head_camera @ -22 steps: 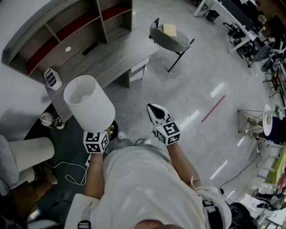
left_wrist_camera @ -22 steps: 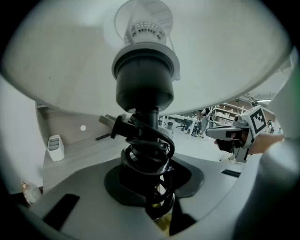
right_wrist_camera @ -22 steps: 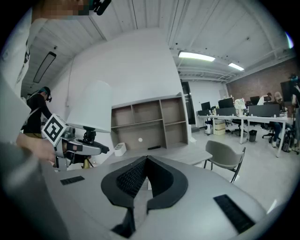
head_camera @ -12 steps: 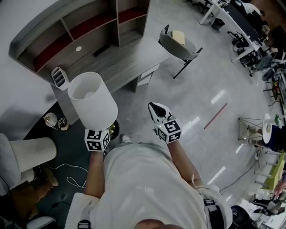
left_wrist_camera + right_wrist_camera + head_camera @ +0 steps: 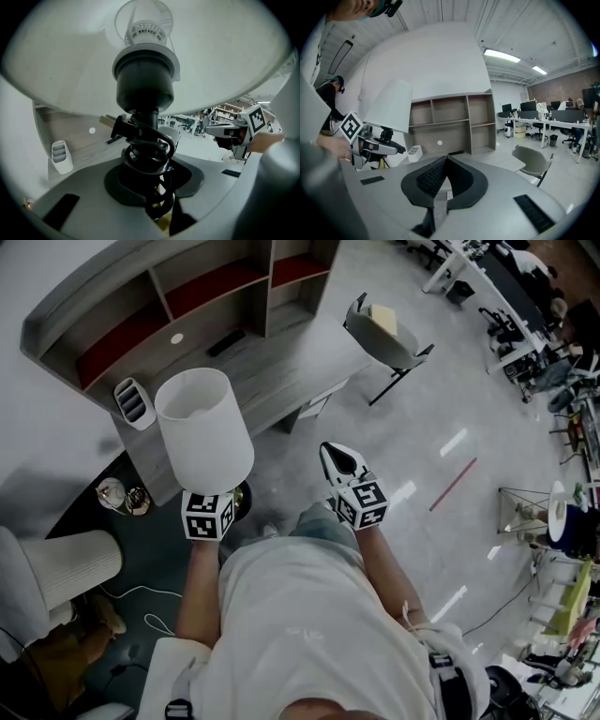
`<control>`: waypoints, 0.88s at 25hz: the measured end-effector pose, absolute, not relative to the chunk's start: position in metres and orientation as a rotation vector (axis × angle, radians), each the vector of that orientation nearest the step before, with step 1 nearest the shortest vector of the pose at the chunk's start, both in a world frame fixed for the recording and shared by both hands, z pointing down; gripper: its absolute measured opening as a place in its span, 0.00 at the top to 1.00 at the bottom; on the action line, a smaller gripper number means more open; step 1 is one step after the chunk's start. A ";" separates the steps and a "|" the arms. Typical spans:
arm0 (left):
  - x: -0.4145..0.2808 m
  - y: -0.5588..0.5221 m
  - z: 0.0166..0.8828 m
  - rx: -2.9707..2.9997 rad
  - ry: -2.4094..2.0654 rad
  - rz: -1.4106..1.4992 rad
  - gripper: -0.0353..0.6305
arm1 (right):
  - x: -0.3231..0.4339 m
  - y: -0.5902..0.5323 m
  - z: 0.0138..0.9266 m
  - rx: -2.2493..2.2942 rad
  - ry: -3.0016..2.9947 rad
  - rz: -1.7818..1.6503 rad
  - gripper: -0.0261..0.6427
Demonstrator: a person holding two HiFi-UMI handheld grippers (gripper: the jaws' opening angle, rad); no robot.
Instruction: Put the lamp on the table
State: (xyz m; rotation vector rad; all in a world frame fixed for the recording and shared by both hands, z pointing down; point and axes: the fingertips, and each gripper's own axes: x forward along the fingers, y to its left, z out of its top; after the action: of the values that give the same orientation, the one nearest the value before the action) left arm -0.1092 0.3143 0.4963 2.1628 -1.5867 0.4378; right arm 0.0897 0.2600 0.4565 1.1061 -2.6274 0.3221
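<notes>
The left hand-held gripper is clenching the lamp by its cable-wrapped stem, carrying it upright with the white shade on top, over the floor just short of the tabletop. The tabletop is lying straight ahead of the lamp, so this hand-held gripper is sitting nearer to it. The right hand-held gripper is hanging alongside, jaws pressed together on nothing.

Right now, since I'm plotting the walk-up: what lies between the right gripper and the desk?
Only bare grey floor, as the head view shows: nothing stands between the shut right gripper and the desk.
</notes>
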 end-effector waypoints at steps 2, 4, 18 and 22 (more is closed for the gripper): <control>-0.117 0.303 0.500 2.149 -1.589 0.431 0.77 | 0.084 0.249 0.461 1.104 -2.618 0.321 0.92; -0.122 0.291 0.505 2.134 -1.593 0.428 0.77 | 0.080 0.236 0.466 1.099 -2.616 0.325 0.92; -0.108 0.168 0.524 1.968 -1.666 0.474 0.77 | 0.090 0.084 0.484 0.940 -2.650 0.414 0.92; -0.096 0.126 0.525 1.915 -1.696 0.470 0.77 | 0.100 0.032 0.483 0.878 -2.665 0.420 0.92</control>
State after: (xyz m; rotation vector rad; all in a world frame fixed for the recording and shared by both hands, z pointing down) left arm -0.0959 0.1255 0.5252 1.9152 -1.6963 0.4703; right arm 0.0999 0.0317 0.4827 0.8784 -2.6653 0.4200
